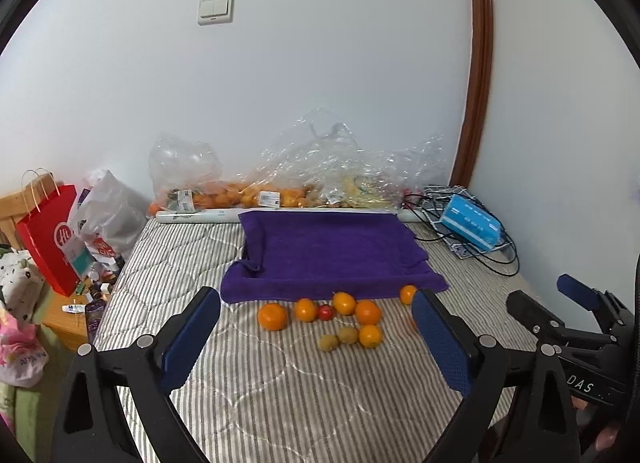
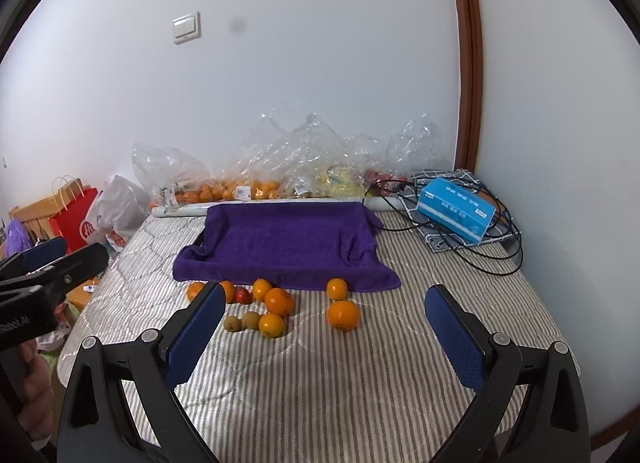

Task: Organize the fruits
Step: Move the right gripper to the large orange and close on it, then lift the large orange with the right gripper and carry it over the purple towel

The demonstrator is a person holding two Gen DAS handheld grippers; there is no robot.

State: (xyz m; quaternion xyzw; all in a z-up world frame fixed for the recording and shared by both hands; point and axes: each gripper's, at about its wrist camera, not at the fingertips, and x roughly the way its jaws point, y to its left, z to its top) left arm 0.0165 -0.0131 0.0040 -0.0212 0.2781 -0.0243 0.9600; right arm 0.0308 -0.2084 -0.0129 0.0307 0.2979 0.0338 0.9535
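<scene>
Blue-padded black left gripper (image 1: 316, 337), nearest the lens, fingers spread wide with nothing between them, above the grey-striped quilted mattress (image 1: 280, 395). Right gripper (image 2: 325, 333) likewise spread and empty. Ahead, a loose cluster of round orange citrus fruits (image 2: 279, 301), one small red fruit (image 2: 243, 296) and two brown oval kiwis (image 2: 241, 322) lies on the mattress just before the purple terry towel (image 2: 288, 241) draped over a shallow tray. Two oranges (image 2: 343, 315) sit apart, rightward. Behind: crinkled clear plastic bags (image 2: 304, 151), blue tissue box (image 2: 456, 210), black cables (image 2: 500, 259).
</scene>
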